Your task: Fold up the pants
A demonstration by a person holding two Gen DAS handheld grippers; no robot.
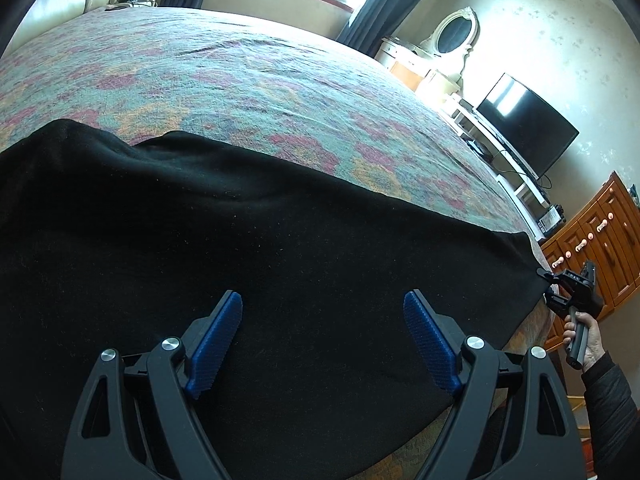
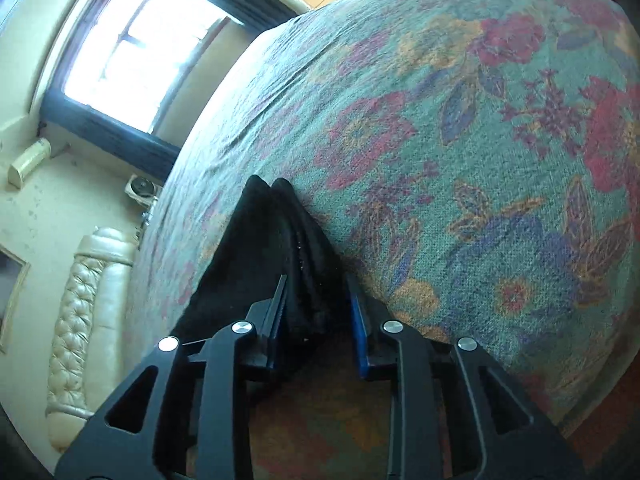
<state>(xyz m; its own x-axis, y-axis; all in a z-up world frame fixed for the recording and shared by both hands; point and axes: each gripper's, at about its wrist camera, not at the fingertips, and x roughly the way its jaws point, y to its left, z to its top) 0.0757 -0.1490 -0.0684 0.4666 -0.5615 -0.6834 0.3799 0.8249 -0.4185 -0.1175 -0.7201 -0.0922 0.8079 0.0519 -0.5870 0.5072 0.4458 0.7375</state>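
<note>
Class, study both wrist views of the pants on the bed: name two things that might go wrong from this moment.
1. The right gripper has only the end of the black pants between its pads, near the bed's edge; a pull might slip it free.
2. The left gripper is open above the cloth, holding nothing; lifting now would probably drag the pants askew over the floral bedspread.

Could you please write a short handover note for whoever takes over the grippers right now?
Left gripper: open, hovering over the black pants, holding nothing.
Right gripper: closed on a bunched end of the pants at the bed's edge.
The pants lie spread across the near side of the floral bedspread.
Done: one end gripped.
Left: take hold with the left gripper, probably along the near edge, then carry the cloth over to fold it. How far folding has got cannot be told.
</note>
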